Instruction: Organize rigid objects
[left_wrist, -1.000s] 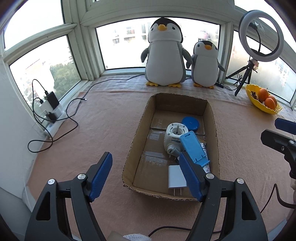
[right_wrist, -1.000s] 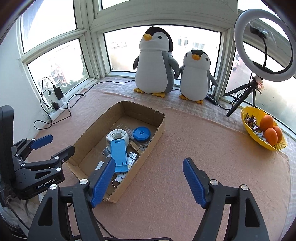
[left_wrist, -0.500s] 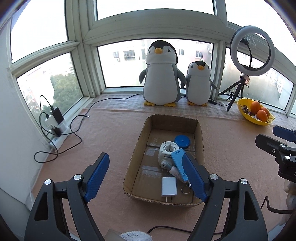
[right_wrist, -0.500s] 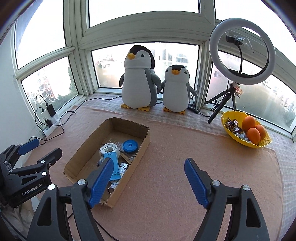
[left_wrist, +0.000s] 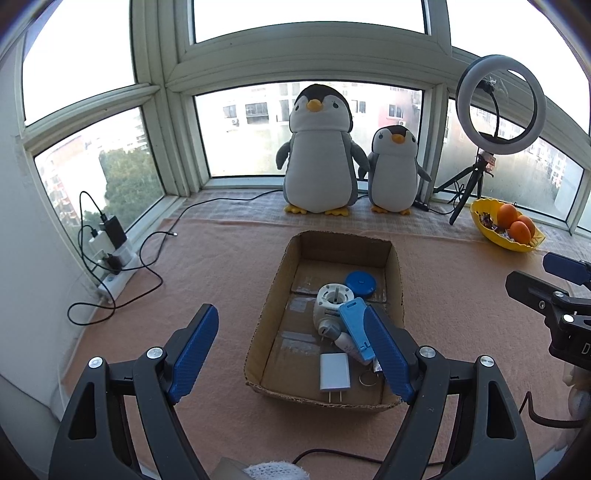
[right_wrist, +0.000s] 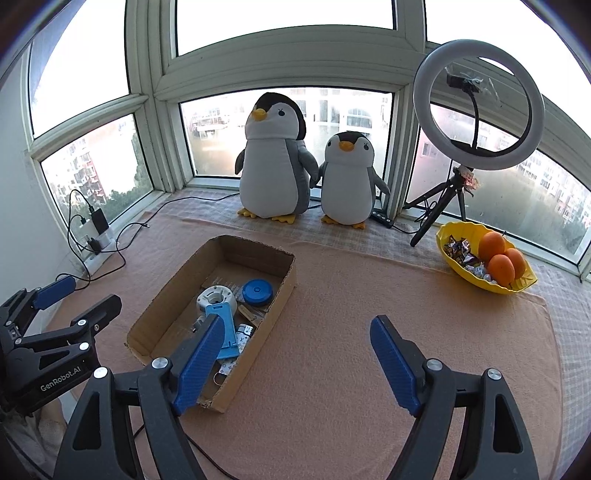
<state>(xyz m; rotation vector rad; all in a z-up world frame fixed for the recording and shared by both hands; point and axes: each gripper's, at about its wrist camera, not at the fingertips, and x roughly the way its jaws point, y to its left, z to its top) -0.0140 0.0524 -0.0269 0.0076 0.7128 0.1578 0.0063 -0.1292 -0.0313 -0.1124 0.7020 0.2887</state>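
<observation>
Both my claws, left claw (left_wrist: 291, 354) and right claw (right_wrist: 303, 360), gape wide and empty, jaws just opening, above the open brown cardboard box (left_wrist: 271, 295) of small gadgets.

Two fisheye wrist views look down at a slant over the same pink cloth toward a bay window.

The left view looks from behind its own blue fingers (left_wrist: 384, 354), facing the open box (left_wrist: 394, 280) end-on, with the box near and central and the right gripper (left_wrist: 554, 277) entering at the right edge. The right view sits further to the right, so the box (right_wrist: 284, 291) lies to its left, seen cornerwise, and the left gripper (right_wrist: 70, 299) shows at its left edge. Both share the box, two toy penguins (left_wrist: 319, 155) on the sill, the ring light (left_wrist: 500, 105), the yellow bowl (left_wrist: 517, 245) and the power strip (left_wrist: 110, 280).
</observation>
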